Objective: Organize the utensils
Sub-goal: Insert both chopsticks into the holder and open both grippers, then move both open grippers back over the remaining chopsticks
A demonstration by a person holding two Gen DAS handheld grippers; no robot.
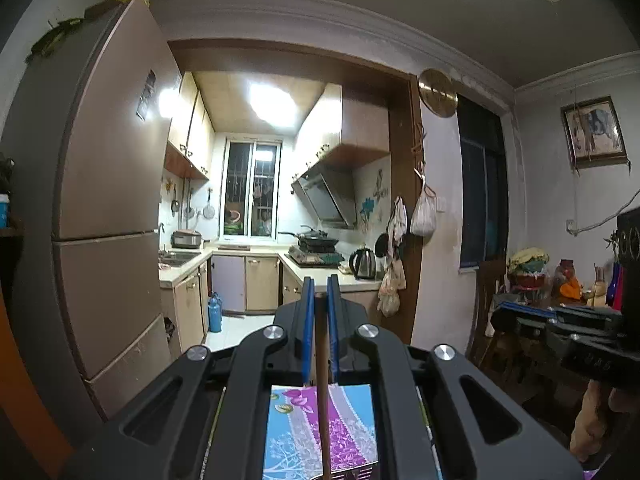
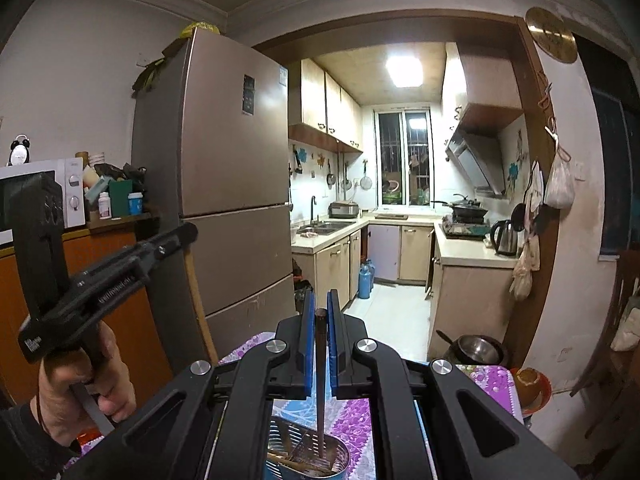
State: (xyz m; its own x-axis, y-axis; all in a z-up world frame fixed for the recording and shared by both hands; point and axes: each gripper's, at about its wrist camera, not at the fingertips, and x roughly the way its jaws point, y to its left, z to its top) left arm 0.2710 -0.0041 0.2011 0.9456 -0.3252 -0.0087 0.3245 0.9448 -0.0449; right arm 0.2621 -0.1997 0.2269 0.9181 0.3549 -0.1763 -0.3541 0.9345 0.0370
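Right wrist view: right hand-held gripper (image 2: 320,312) clamped on a chopstick (image 2: 321,380) standing over the metal utensil holder (image 2: 340,456) on the desk (image 2: 490,376). Left hand-held gripper (image 1: 320,300) likewise pinches another chopstick (image 1: 323,400). Thin, stiff, light, probably slippery; best gripped mid-shaft.

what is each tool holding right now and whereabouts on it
Each is shut on one chopstick near its upper end: the left tool on a brown chopstick, the right tool on a darker chopstick.
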